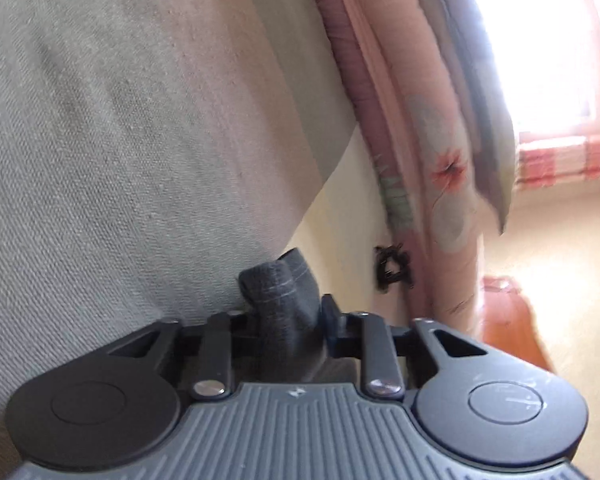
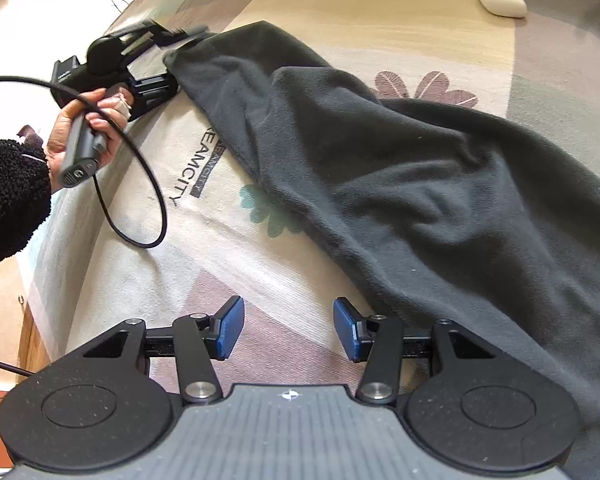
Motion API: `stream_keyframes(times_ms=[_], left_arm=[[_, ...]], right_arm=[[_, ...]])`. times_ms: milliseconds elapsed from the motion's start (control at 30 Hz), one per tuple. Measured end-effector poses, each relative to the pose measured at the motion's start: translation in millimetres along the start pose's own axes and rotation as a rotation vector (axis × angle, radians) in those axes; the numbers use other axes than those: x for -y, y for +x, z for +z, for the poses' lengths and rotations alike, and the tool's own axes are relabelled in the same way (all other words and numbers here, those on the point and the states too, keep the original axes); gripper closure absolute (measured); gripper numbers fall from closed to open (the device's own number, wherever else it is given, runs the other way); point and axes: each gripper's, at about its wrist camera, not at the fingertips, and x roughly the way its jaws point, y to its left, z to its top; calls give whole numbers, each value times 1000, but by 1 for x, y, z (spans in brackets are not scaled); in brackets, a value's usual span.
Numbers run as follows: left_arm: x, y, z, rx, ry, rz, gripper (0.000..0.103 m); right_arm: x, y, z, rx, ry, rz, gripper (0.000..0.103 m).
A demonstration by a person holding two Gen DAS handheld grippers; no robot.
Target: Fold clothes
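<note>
Blue-padded right fingers [image 2: 288,330] hover spread and empty above the bed [image 2: 260,272]; my left fingers [image 1: 286,312] pinch the dark garment's [image 2: 420,168] corner, stretching it flat for folding.

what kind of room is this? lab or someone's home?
Likely a home bedroom: the dark garment lies on a bed with a floral printed sheet, a floral curtain hangs by a bright window.
</note>
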Motion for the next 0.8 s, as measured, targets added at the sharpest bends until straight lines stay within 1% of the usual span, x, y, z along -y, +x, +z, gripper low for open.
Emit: stream_keyframes(times_ms=[33, 67, 167, 200, 267, 400, 567, 600, 633, 733, 767, 800], left_arm=[[0, 1, 0, -1, 6, 9, 85], [4, 3, 1, -4, 33, 28, 91], [19, 4, 3, -11, 119, 89, 94], [24, 0, 5, -2, 136, 89, 94], [33, -7, 10, 17, 169, 89, 95], [53, -22, 20, 53, 235, 90, 97], [76, -40, 32, 99, 317, 90, 97], [81, -44, 35, 109, 331, 84, 97], [87, -48, 36, 122, 340, 62, 97], [103, -55, 37, 150, 412, 10, 97], [106, -56, 37, 156, 441, 5, 97], [105, -55, 37, 156, 461, 15, 97]], right_arm=[[-1, 0, 0, -2, 0, 1, 48], [-2, 1, 1, -4, 0, 3, 48], [-5, 2, 2, -9, 0, 7, 47], [-5, 2, 2, -11, 0, 9, 47], [-7, 3, 3, -13, -1, 11, 41], [-8, 1, 2, -10, -9, 8, 41], [-8, -2, 1, -5, -19, 3, 41], [-9, -3, 1, -4, -21, 2, 41], [-9, -4, 1, -3, -23, 2, 41], [-9, -5, 1, -1, -29, -1, 41], [-9, -6, 1, 0, -31, -2, 41], [-10, -6, 0, 1, -33, -3, 41]])
